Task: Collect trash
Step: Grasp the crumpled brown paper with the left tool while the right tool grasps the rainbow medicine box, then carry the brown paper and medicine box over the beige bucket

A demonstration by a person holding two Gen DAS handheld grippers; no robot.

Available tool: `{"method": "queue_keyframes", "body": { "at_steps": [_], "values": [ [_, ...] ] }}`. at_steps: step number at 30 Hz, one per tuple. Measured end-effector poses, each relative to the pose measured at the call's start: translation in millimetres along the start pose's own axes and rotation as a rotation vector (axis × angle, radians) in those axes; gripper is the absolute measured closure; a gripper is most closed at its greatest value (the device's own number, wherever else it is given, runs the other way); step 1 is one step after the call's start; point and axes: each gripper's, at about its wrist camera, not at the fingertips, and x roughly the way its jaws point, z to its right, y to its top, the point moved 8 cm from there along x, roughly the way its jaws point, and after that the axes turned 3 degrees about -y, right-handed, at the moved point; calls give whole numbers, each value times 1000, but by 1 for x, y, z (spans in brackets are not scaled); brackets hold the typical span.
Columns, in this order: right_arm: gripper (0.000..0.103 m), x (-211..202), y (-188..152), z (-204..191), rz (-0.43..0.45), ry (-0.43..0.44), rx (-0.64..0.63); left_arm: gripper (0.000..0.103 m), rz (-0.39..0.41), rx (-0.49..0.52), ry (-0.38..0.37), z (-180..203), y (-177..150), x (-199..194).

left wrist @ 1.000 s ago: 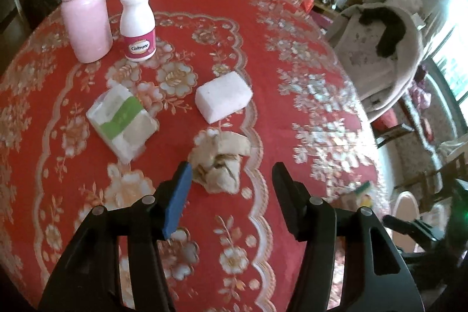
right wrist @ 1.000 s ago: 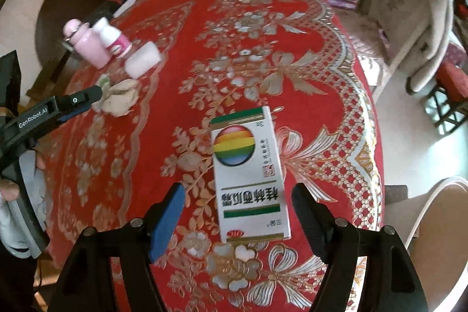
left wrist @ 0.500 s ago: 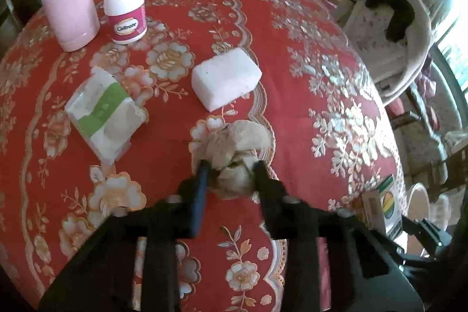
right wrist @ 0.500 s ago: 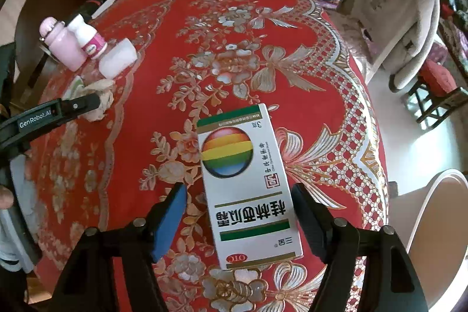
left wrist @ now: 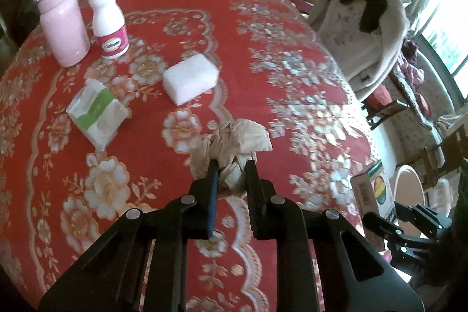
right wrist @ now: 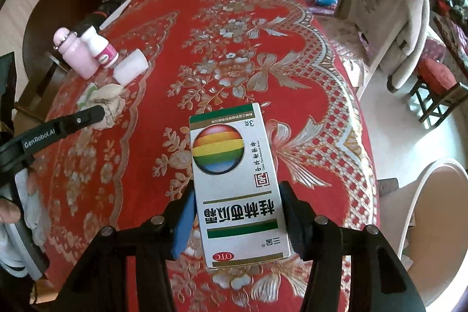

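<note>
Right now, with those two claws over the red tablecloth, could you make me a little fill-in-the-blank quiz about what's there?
1. The left claw is closing on a crumpled ____.
2. The medicine box between the right claw's fingers shows a ball striped like a ____.
3. The white bottle stands beside a taller ____ bottle.
4. The white block lies on the ____ tablecloth.

Missing words: tissue; rainbow; pink; red
</note>
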Motion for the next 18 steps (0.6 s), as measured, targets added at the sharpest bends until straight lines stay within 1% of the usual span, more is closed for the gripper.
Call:
{"method": "queue_keyframes", "body": {
  "at_steps": [11,18],
  "values": [
    [50,-29,-10,23,37,8,38,88,33,77,-23,56,-7,-21],
    [50,-47,-18,50,57,-1,81,88,36,129,-41,93,-18,-25]
  ]
}}
